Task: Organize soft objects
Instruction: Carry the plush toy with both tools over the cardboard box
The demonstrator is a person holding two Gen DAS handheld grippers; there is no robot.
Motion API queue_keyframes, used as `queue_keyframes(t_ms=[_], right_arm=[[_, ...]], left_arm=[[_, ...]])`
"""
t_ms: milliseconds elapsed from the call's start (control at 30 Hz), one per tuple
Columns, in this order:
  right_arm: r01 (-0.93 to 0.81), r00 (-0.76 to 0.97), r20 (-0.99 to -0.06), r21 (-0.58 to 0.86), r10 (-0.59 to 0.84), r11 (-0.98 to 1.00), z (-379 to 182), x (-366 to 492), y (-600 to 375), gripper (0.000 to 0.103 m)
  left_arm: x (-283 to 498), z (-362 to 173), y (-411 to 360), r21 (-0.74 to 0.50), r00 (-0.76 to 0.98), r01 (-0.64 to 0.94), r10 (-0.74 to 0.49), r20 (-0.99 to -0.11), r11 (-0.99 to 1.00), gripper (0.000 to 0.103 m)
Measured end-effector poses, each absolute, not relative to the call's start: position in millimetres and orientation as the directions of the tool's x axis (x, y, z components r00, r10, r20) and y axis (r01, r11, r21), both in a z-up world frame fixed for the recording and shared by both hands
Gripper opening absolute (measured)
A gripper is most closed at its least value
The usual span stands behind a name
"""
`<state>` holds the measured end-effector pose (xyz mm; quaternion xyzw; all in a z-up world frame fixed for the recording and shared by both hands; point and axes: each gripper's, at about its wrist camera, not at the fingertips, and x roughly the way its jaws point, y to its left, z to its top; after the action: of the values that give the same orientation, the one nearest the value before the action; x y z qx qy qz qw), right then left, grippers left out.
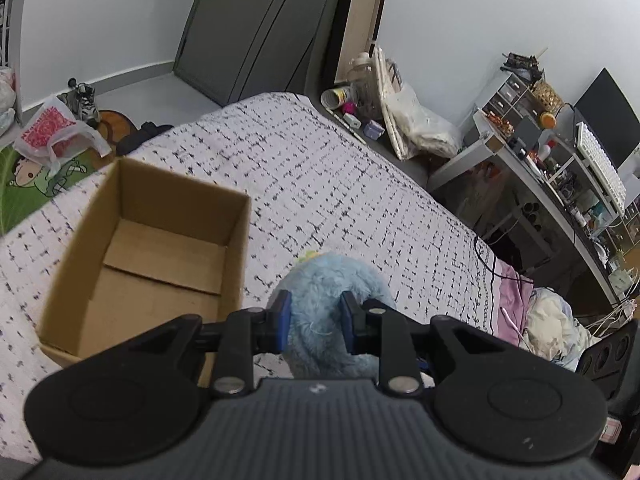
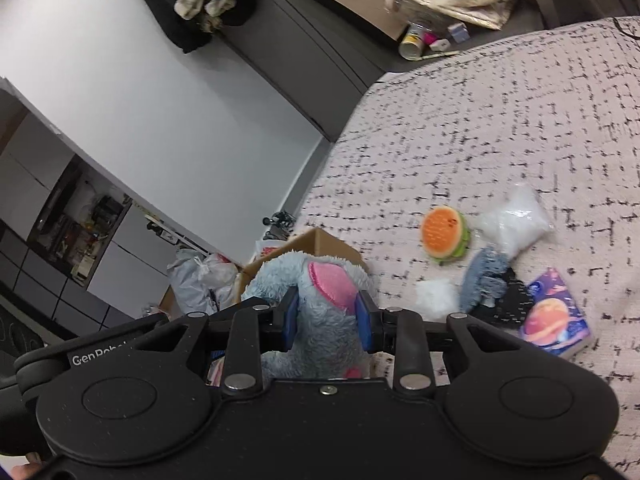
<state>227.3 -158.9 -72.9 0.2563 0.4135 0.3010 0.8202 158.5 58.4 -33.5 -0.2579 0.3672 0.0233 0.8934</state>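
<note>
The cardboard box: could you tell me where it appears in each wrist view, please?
Left wrist: cardboard box, left of centre on the bed, open and empty.
Right wrist: only a corner shows behind the blue plush toy.
Shared landmark: the plush toy, gripped in both views.

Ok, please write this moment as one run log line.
left gripper: shut on plush | right gripper: shut on plush | box: empty | burger toy: on bed

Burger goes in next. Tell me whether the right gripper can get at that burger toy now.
Probably not yet: the right gripper is shut on the blue plush, so its jaws are full. The burger toy itself lies uncovered on the bed.
</note>
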Motion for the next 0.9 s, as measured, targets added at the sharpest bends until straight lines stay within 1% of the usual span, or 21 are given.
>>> queue_keyframes(t_ms=[200, 567, 900], right_arm=[[-0.311, 0.482, -0.488, 0.681, 0.727, 0.663, -64.1, 224.5, -141.0, 0.03], [-0.314, 0.473, -0.465, 0.704, 0.748, 0.637, -66.4, 229.1, -95.8, 0.03], [-0.3, 0.443, -0.49, 0.708, 0.751, 0.639, -82.3, 246.6, -54.5, 0.031]], left_arm=[[152.9, -25.8, 82.6, -0.456, 0.747, -0.234, -0.142, -0.65, 0.859, 0.025], [149.2, -25.5, 126.0, -0.452, 0.755, -0.274, -0.101, -0.648, 0.849, 0.025], [165.5, -44.7, 165.6, -0.46, 0.739, -0.326, -0.081, -0.669, 0.826, 0.025]])
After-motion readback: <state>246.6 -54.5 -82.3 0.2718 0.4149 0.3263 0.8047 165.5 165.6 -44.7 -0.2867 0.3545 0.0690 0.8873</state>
